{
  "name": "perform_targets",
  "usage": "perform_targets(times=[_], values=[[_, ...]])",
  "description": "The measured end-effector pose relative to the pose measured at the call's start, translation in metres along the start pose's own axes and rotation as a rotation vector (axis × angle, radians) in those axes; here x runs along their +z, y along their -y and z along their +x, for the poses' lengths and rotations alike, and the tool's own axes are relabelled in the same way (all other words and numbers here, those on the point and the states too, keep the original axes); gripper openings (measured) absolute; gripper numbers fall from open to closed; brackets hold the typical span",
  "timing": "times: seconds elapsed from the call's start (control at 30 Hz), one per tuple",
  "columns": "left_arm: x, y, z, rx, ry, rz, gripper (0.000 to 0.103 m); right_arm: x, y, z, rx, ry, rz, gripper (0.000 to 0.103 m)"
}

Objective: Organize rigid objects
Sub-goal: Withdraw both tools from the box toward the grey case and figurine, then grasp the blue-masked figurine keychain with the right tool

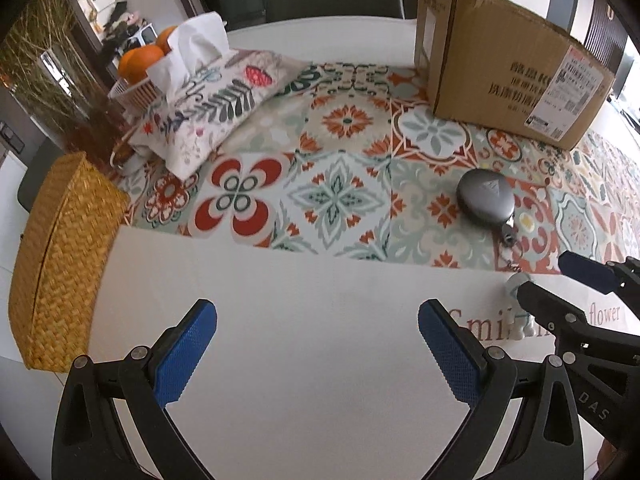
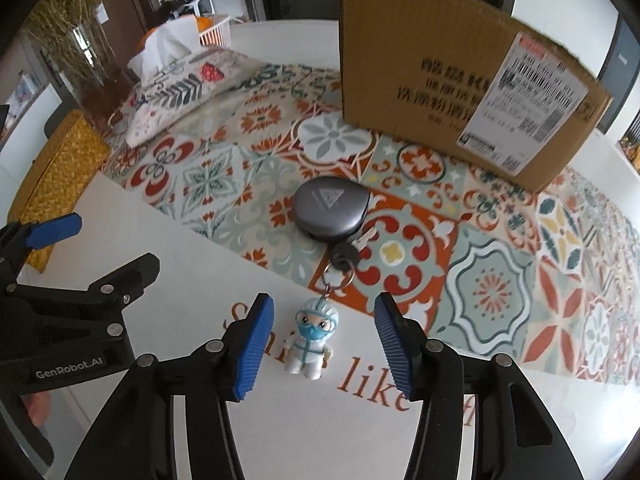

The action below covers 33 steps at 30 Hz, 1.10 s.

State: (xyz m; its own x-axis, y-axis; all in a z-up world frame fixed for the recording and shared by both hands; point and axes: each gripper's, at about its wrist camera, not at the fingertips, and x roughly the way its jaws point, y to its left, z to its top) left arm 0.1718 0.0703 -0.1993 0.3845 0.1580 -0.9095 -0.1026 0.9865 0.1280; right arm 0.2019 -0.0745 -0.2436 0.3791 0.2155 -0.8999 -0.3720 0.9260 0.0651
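Note:
A small white and blue figurine keychain [image 2: 314, 342] lies on the white table, its ring joined to a black key fob [image 2: 344, 258]. My right gripper [image 2: 324, 344] is open, with the figurine between its blue pads and not touched. A grey oval case [image 2: 331, 208] sits on the patterned mat just beyond; it also shows in the left wrist view [image 1: 486, 196]. My left gripper [image 1: 318, 354] is open and empty over bare table. In the left wrist view the right gripper [image 1: 556, 284] covers most of the figurine [image 1: 520, 322].
A cardboard box [image 2: 452, 92] stands at the back right on the patterned mat [image 2: 500, 264]. A floral tissue pouch [image 1: 212, 104], a basket of oranges [image 1: 140, 60] and a vase of dry stems [image 1: 48, 80] are back left. A woven yellow box [image 1: 60, 256] sits at the left edge.

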Motion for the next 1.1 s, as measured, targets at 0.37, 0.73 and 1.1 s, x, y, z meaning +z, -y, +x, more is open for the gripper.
perform_targets(times=[0.37, 0.73, 1.1], values=[[-0.006, -0.005, 0.014, 0.002, -0.035, -0.021, 0.102, -0.006, -0.001, 0.029, 0.036, -0.08, 0.024, 0.043], [-0.003, -0.002, 0.017, -0.006, -0.038, -0.016, 0.102, -0.005, 0.002, 0.036, 0.049, -0.1, 0.037, 0.028], [0.013, 0.015, 0.004, -0.055, 0.003, 0.021, 0.102, 0.0, 0.012, 0.012, 0.062, -0.038, 0.065, 0.028]])
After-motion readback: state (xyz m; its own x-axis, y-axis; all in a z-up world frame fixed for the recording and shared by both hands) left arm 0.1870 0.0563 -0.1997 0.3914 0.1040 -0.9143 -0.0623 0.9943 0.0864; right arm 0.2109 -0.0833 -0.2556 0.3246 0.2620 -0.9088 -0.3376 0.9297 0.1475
